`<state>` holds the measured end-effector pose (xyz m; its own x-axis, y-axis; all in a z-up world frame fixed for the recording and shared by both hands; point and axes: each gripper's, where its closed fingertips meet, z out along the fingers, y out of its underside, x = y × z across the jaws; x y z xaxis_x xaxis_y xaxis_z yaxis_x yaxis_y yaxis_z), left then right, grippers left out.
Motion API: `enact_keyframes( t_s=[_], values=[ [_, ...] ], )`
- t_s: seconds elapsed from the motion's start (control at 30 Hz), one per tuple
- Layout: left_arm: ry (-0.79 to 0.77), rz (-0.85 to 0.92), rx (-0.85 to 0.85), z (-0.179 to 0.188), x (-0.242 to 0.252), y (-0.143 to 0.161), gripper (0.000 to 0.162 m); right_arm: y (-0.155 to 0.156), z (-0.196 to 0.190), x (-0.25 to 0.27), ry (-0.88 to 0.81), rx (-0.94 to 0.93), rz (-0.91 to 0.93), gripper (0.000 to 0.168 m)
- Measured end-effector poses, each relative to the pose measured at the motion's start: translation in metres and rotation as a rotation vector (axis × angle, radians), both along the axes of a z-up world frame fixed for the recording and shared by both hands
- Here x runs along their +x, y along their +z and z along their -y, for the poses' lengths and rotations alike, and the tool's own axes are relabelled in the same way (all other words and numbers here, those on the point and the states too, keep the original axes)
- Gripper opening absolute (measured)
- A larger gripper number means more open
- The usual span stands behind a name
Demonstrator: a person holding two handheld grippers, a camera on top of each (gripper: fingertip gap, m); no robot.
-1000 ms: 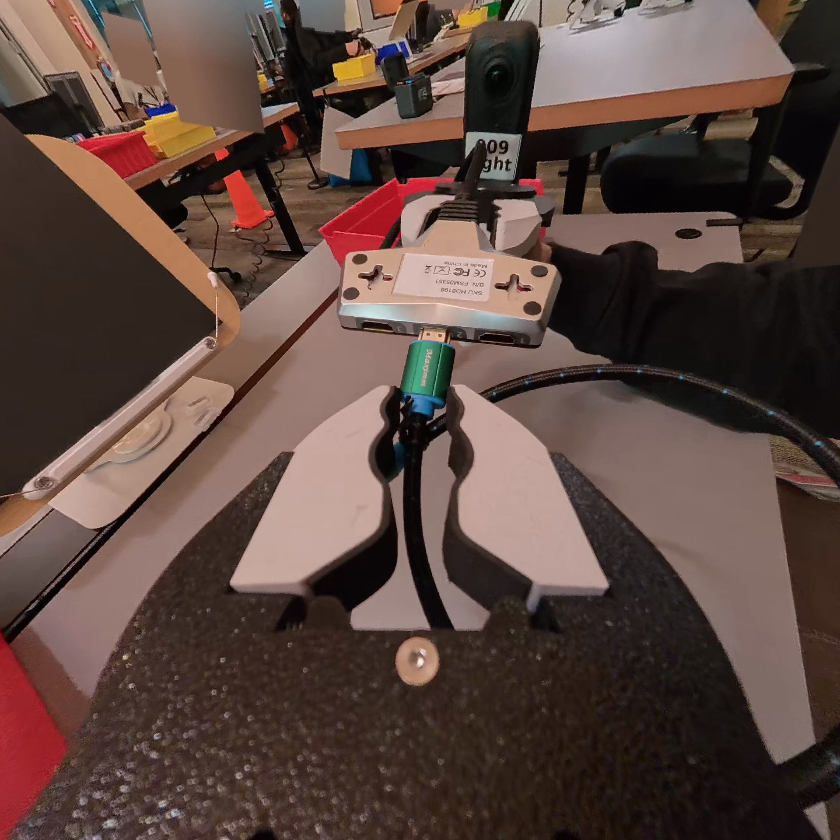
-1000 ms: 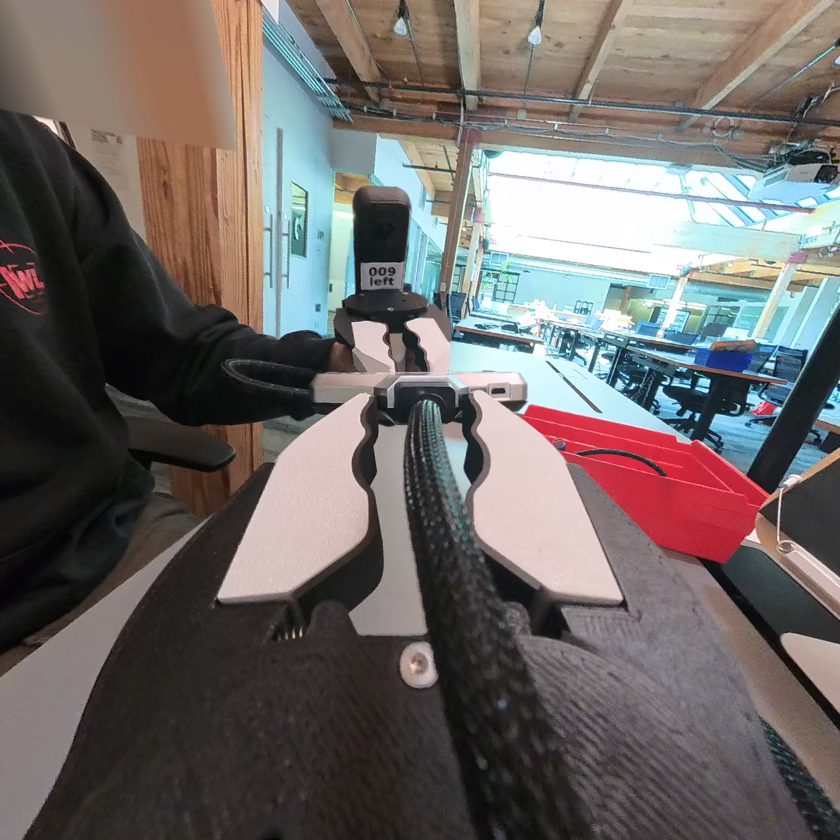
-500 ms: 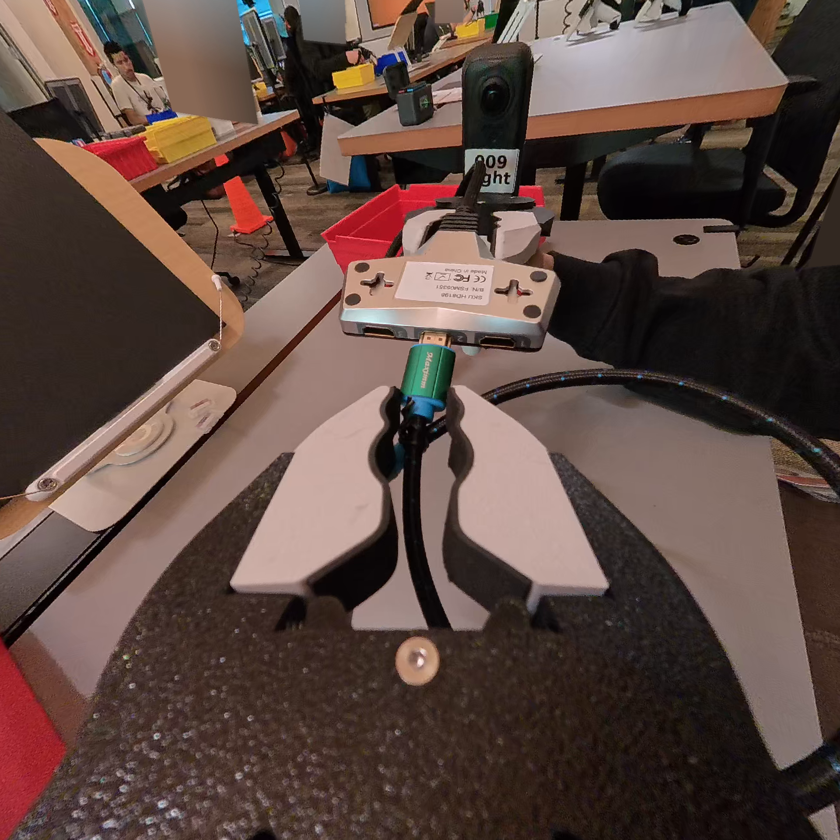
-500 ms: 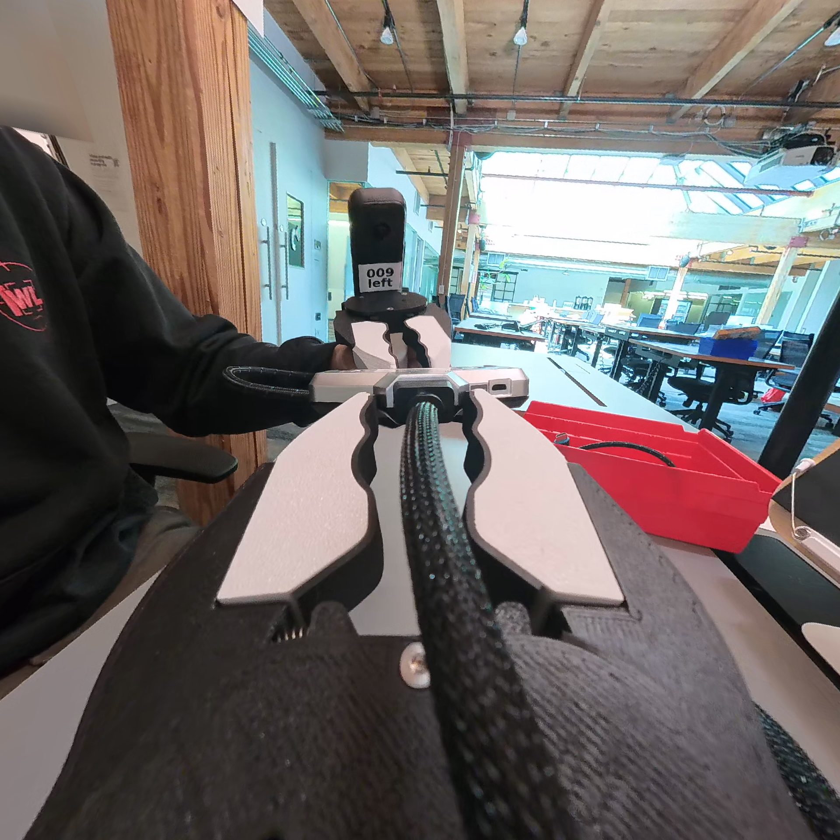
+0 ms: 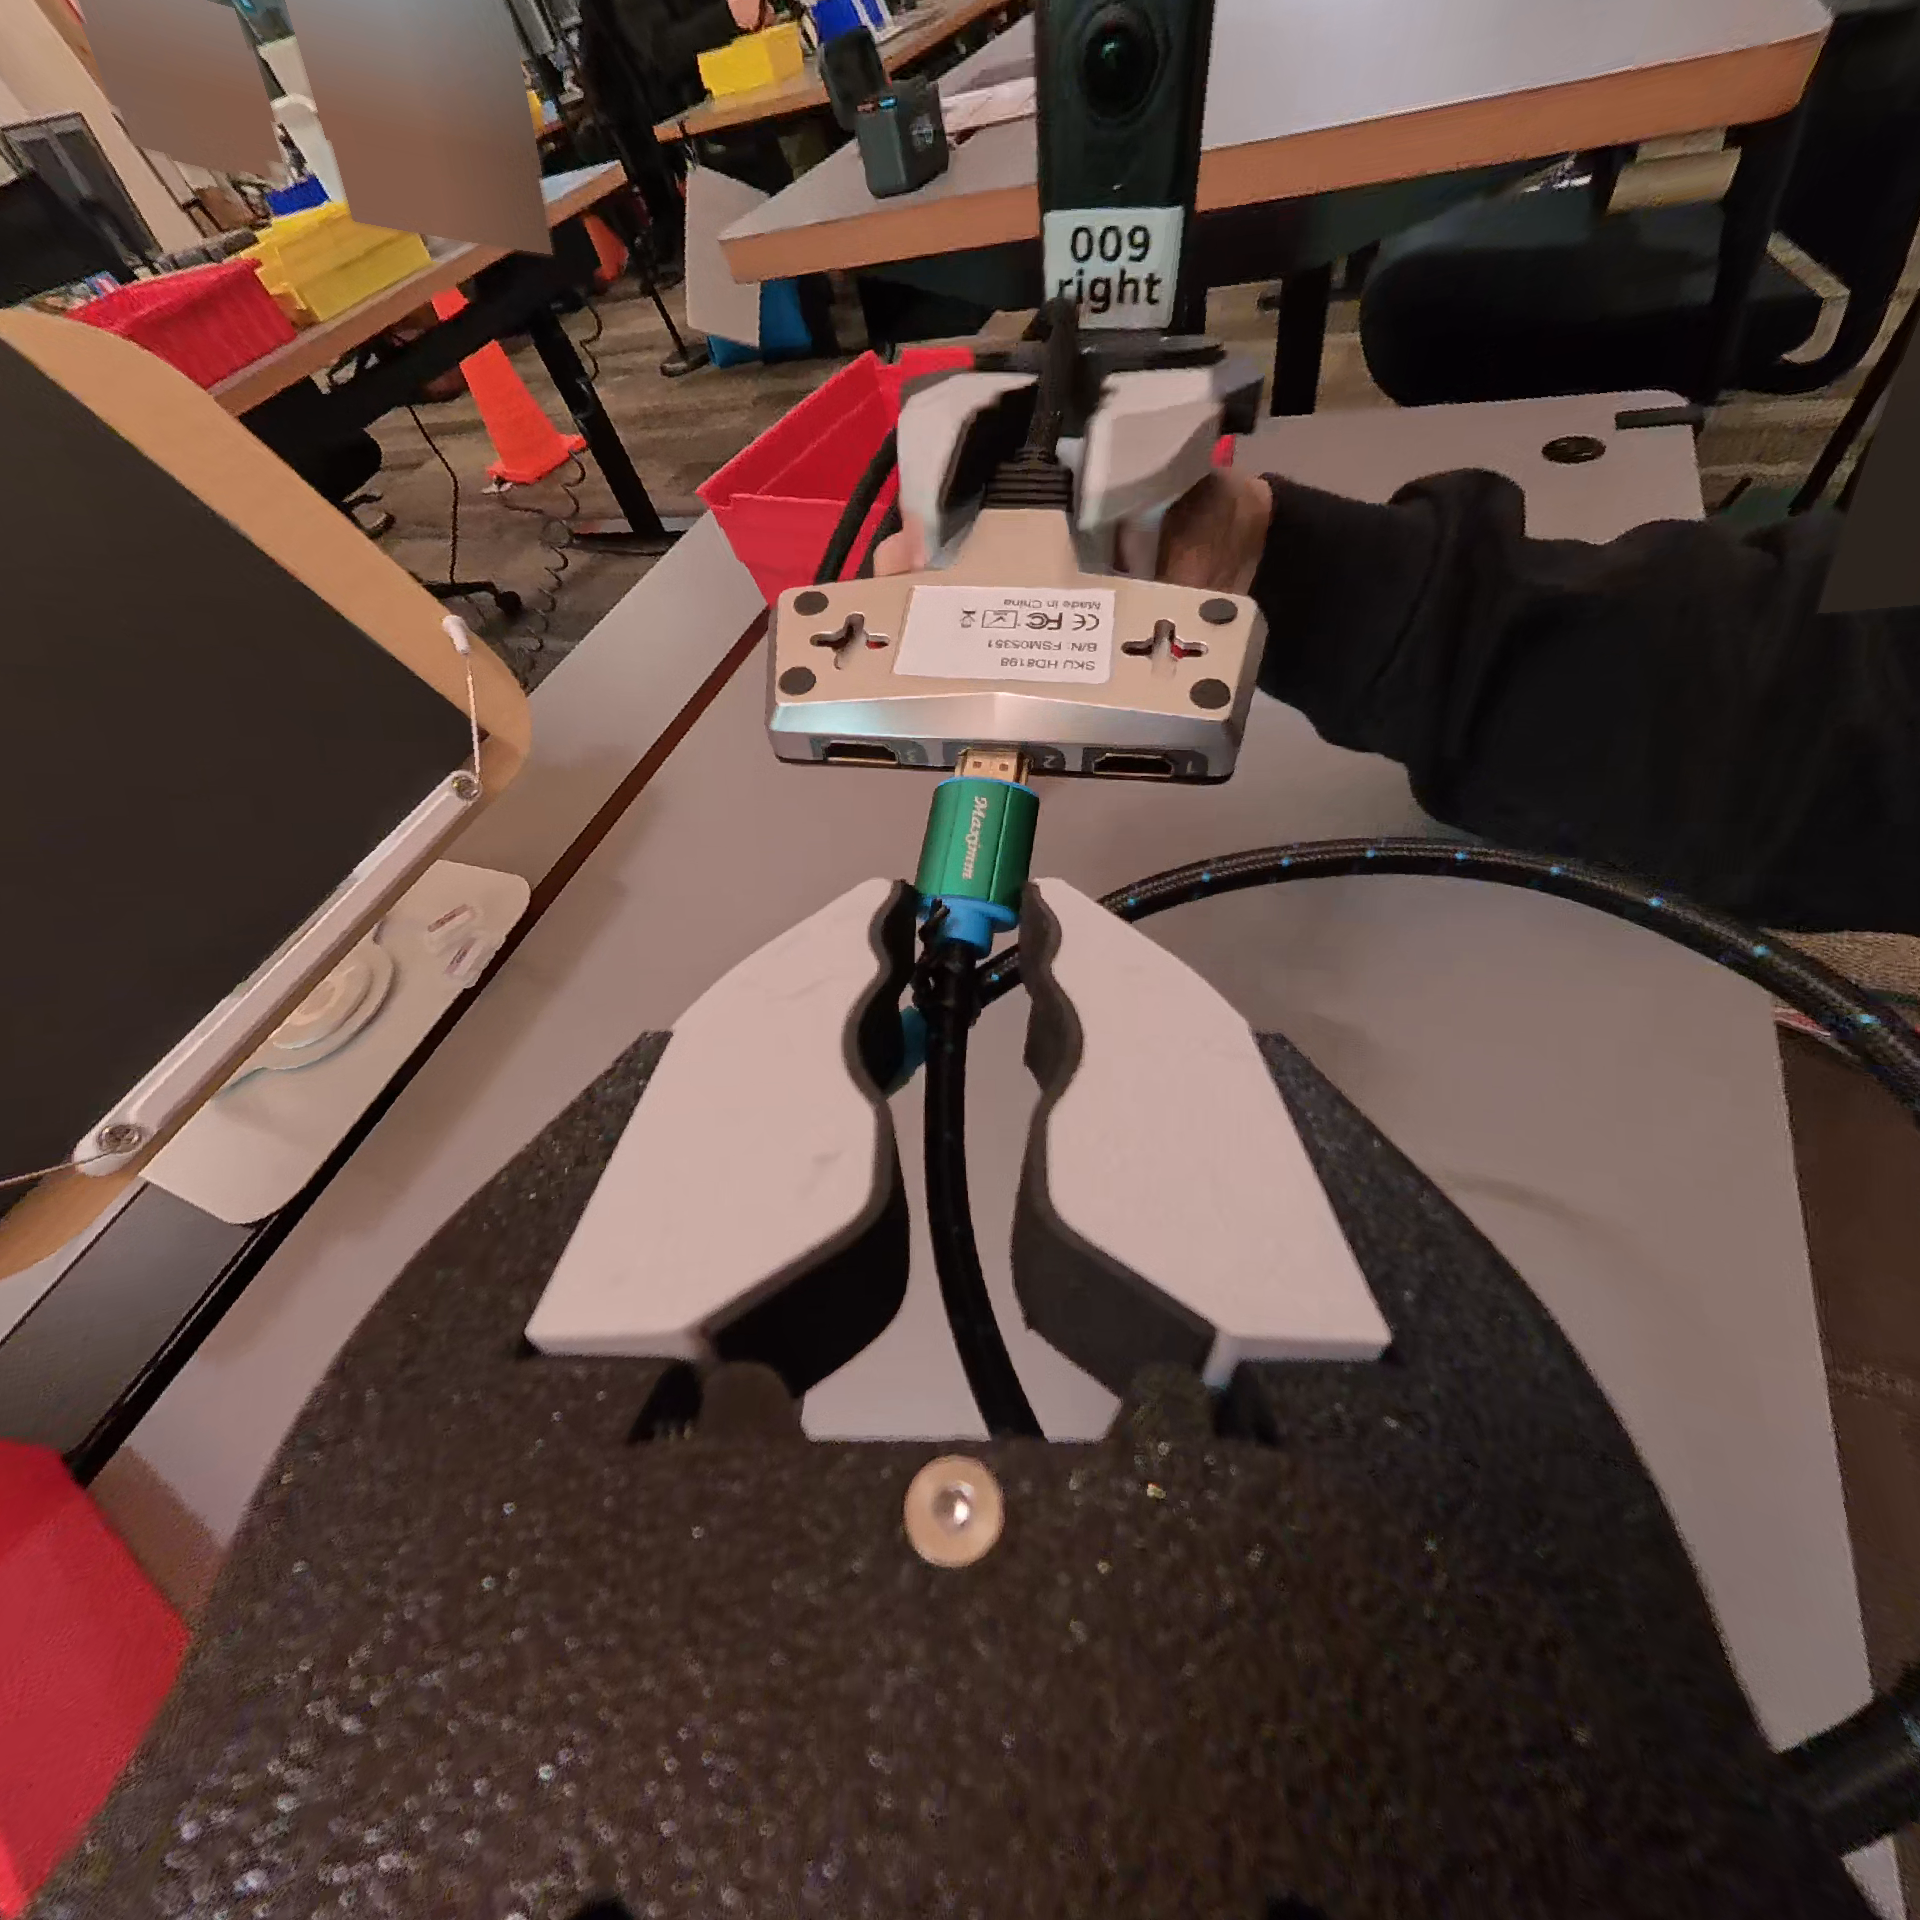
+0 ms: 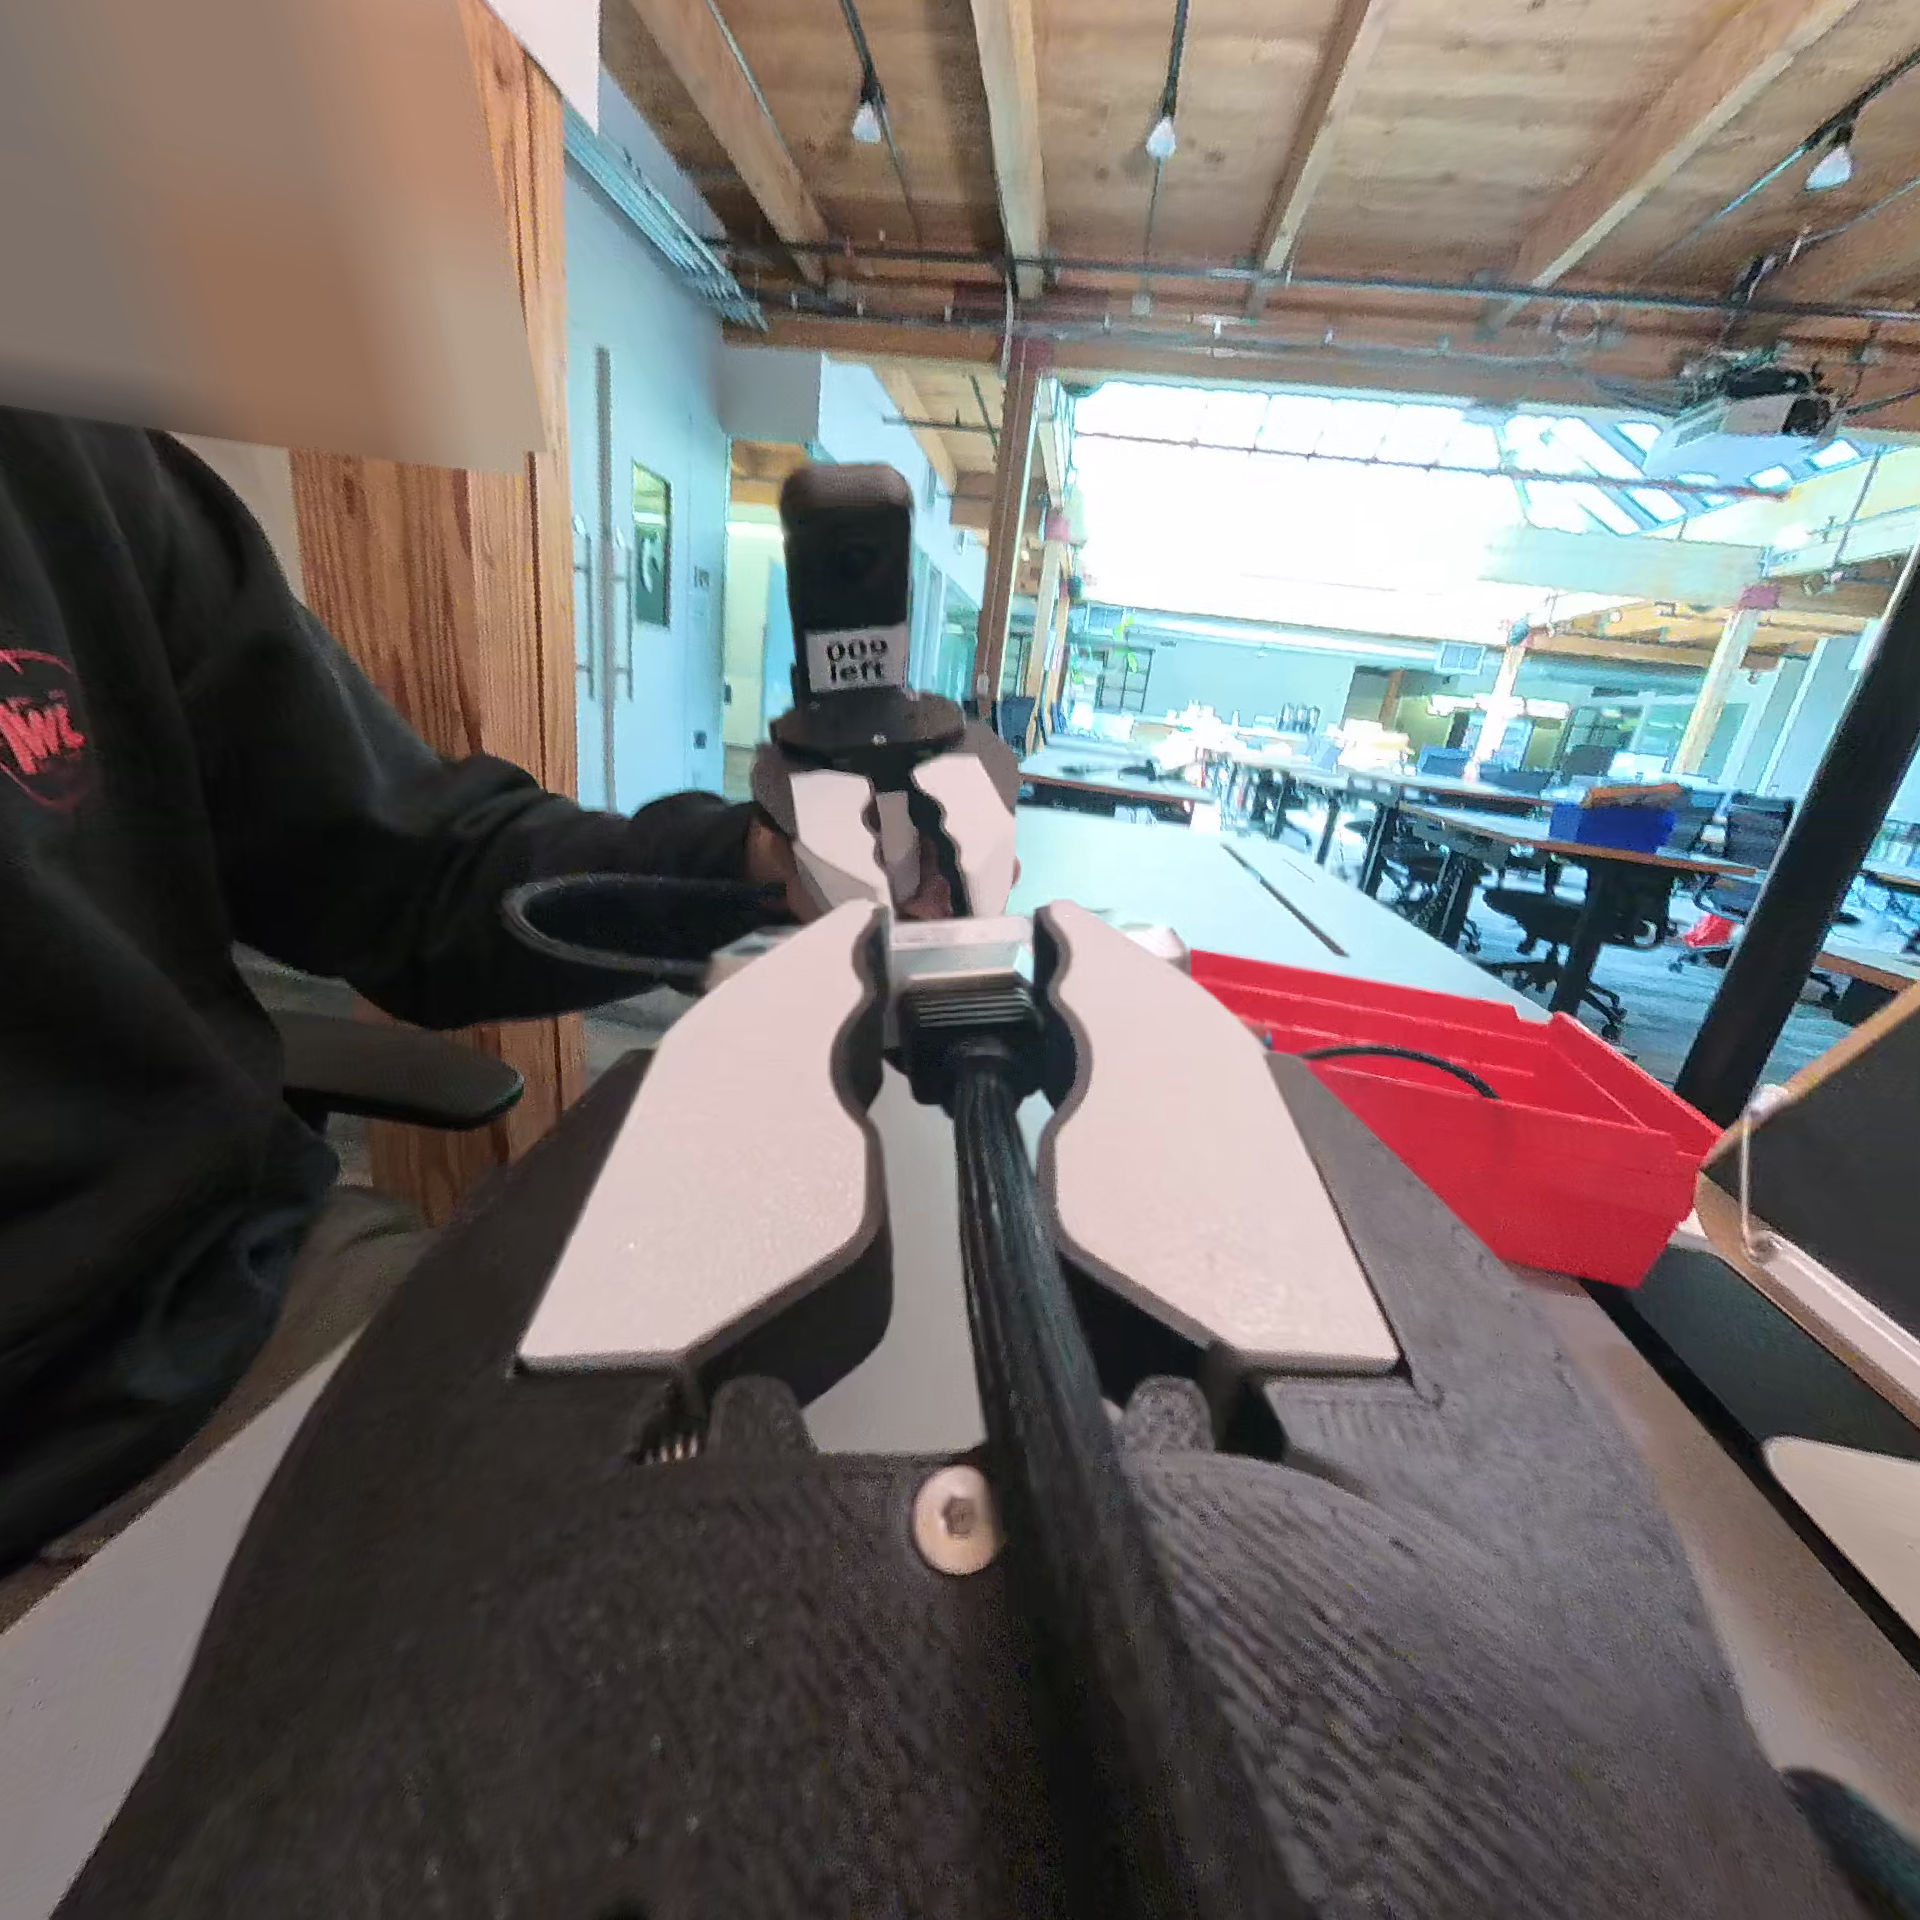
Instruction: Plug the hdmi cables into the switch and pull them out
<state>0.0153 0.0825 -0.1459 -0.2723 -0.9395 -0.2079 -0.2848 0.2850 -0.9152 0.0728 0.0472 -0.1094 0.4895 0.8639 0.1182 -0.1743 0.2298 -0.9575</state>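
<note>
We see the silver switch (image 5: 1013, 675) held level in the air just ahead of the left hand-held gripper (image 5: 961, 914), underside up. The green plug (image 5: 977, 842) points at its middle port, gold tip only just entering, black cable (image 5: 961, 1195) trailing back.

silver switch (image 5: 1013, 665) with white label; green-and-blue plug (image 5: 975, 847) at its 6 o'clock; black braided cable (image 5: 1455, 878) flecked blue; red bin (image 6: 1475, 1101).
</note>
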Motion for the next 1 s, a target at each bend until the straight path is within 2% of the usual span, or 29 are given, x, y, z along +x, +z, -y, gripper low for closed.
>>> enact_keyframes(
  t_s=[0.17,0.33,0.63,1.0],
  values=[
    [-0.005,0.004,0.001,0.001,-0.001,0.005,0.019,-0.002,-0.001,-0.003,0.004,0.010,0.004,0.026],
    [-0.013,0.010,-0.008,0.000,-0.003,0.007,0.019,-0.007,0.000,-0.002,-0.026,0.011,0.069,0.046],
    [-0.029,-0.052,0.035,-0.002,-0.006,0.009,0.019,-0.013,-0.001,-0.004,-0.032,-0.023,0.137,0.038],
    [-0.020,0.063,-0.044,-0.006,-0.010,0.028,0.019,-0.007,-0.006,-0.009,0.006,-0.023,0.026,0.038]
  ],
)
